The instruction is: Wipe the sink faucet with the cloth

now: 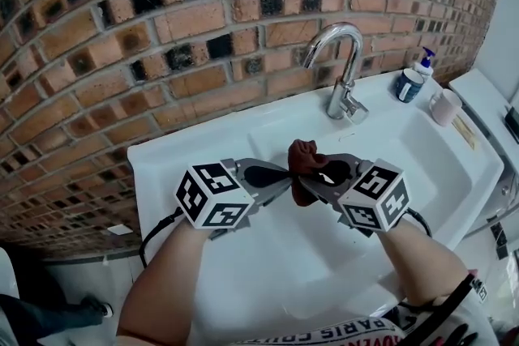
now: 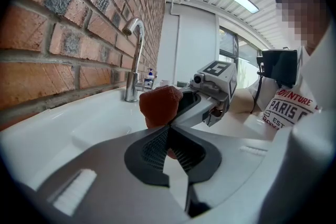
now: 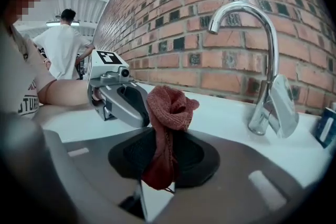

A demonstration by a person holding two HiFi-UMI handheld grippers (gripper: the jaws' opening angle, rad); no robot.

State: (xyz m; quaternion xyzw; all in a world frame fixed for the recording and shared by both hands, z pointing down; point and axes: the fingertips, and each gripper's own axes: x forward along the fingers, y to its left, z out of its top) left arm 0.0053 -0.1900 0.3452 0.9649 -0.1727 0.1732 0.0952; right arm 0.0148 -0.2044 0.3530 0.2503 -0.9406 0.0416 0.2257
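Leftmost, over the white sink (image 1: 203,255): the left tool (image 1: 285,173), jaws drawn together, tips butted against the left edge of the cloth (image 1: 306,160). Cannot tell whether a fold is nipped between those tips.

Next, just to the right, the rust-red knitted cloth itself, clamped in the right tool (image 1: 303,181). Bunched head standing out past the jaw tips; thinner tail hanging down through the hollow between the pads. Held over the basin, with the two tools tip to tip and facing each other.

Further right and farther back, against the brick wall (image 1: 122,53): the chrome gooseneck faucet (image 1: 341,69), well apart from the cloth.

Then, along the sink's rim beyond the faucet: a blue cup (image 1: 408,85), a pump bottle (image 1: 423,62) with a blue head just behind it, and a pale mug (image 1: 444,105) nearest the right edge. Bottle label too small to read.

As for writing: black-and-white square markers on each tool's cube, and "PARIS" in red on the person's white shirt (image 2: 286,113), plain in the left gripper view, upside down at the bottom edge of the head view.
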